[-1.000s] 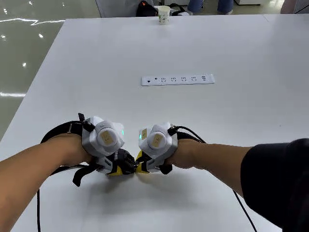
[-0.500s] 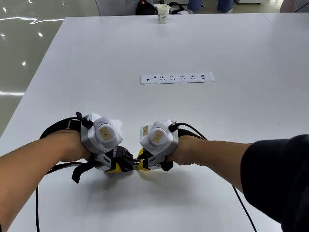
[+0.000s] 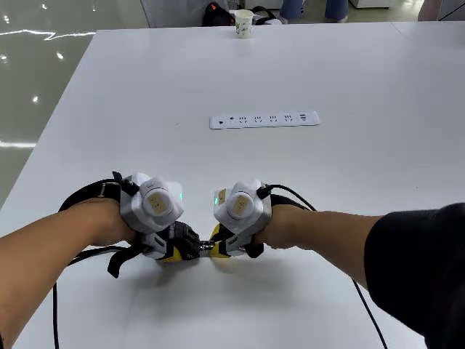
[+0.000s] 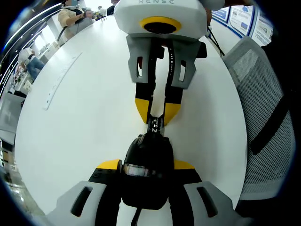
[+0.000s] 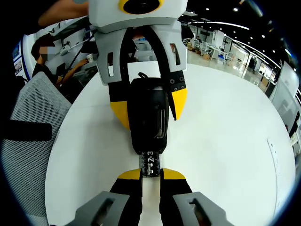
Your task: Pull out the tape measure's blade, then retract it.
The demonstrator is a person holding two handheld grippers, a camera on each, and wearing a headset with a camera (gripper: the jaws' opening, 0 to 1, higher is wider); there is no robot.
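Clamped on the black tape measure [image 4: 146, 155], the left gripper [image 4: 146, 165], one yellow-tipped jaw pressed to each flank of the case, lower centre of the left gripper view. Pinched down on the blade [image 5: 150, 165], the right gripper [image 5: 150, 175], jaws almost together with only the thin strip between them, bottom centre of the right gripper view; black numerals 2 and 3 readable on the strip just above the jaw tips. Only a short length of blade outside the case, running from its mouth straight into the right gripper's jaws. In each gripper view, the other tool reaching down from the top of the frame, tip to tip with the view's own. In the head view, both tools low and left of centre, noses facing each other, case on the left and blade in the small gap between. Resting on the white table [image 3: 290, 65] or just above it: cannot tell which. Further up that frame, a white power strip [image 3: 264, 119] lying flat near the middle, well apart from the grippers, and a paper cup [image 3: 243, 22] upright at the far edge, top centre. A black cable [image 3: 367, 313] trailing toward the lower right corner. Grey mesh chair [image 4: 263, 108] at the right of the left gripper view
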